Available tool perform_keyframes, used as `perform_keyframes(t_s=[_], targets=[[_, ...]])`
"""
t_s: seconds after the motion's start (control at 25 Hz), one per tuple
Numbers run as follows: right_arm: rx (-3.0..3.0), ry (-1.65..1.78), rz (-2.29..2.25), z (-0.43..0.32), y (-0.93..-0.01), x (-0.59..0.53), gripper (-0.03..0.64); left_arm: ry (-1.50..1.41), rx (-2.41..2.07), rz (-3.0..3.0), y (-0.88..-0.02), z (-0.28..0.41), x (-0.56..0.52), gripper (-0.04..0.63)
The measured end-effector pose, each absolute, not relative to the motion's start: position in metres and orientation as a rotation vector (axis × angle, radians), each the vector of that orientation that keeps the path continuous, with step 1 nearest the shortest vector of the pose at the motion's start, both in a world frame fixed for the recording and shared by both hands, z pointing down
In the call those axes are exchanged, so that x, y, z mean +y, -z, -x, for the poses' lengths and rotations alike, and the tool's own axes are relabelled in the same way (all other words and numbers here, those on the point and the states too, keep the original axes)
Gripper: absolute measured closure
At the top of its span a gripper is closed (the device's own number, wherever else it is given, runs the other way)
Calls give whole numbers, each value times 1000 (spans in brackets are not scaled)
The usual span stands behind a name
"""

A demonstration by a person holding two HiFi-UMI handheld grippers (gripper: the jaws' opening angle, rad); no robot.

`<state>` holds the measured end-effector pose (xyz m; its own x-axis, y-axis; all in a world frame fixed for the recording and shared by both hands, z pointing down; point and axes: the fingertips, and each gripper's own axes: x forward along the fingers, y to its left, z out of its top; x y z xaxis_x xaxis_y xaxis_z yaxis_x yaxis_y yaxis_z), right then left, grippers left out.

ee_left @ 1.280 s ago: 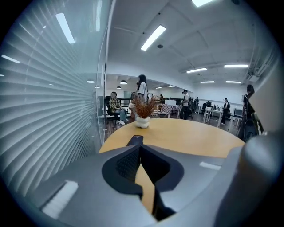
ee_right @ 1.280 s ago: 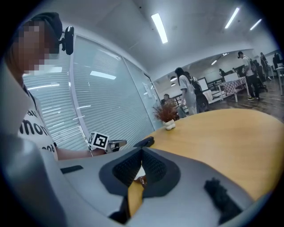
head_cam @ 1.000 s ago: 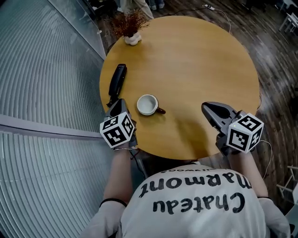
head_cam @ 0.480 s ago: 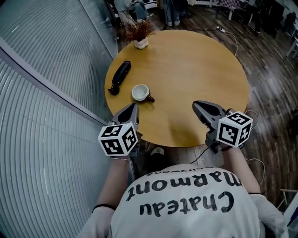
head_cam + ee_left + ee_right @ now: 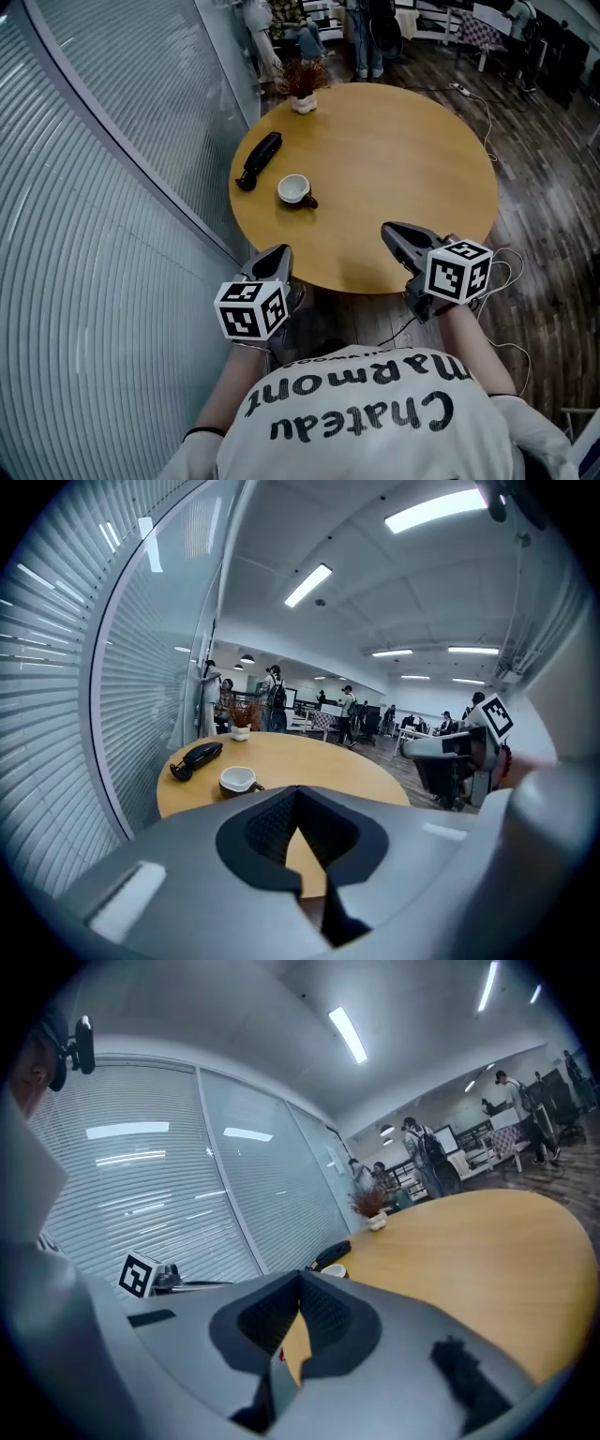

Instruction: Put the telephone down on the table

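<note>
The black telephone handset (image 5: 260,159) lies flat on the round wooden table (image 5: 403,159), near its far left edge, with nothing holding it. It also shows in the left gripper view (image 5: 199,755) and in the right gripper view (image 5: 333,1253). My left gripper (image 5: 277,257) is shut and empty, hanging just off the table's near left edge, well short of the telephone. My right gripper (image 5: 394,234) is shut and empty over the near right edge. In their own views the left gripper (image 5: 298,803) and the right gripper (image 5: 302,1288) hold nothing between their jaws.
A white cup (image 5: 295,190) stands to the right of the telephone. A small white vase (image 5: 303,103) with dried twigs sits at the table's far edge. A glass wall with blinds (image 5: 112,169) runs along the left. People stand in the room beyond the table. Cables (image 5: 506,272) lie on the wooden floor at the right.
Both grippers have drawn back toward the person; the left one now hangs off the table's near edge. The telephone, cup and vase lie where they were.
</note>
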<state>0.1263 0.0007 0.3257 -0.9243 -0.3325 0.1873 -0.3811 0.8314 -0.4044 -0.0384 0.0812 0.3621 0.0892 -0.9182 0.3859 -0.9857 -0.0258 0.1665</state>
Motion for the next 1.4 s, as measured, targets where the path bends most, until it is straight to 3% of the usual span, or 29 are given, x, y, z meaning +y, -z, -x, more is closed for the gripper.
perform_keyframes(t_s=[1.4], targets=[[-2830, -535, -641, -112, -312, 32, 603, -164, -1868, -1999, -333, 67, 117, 586]])
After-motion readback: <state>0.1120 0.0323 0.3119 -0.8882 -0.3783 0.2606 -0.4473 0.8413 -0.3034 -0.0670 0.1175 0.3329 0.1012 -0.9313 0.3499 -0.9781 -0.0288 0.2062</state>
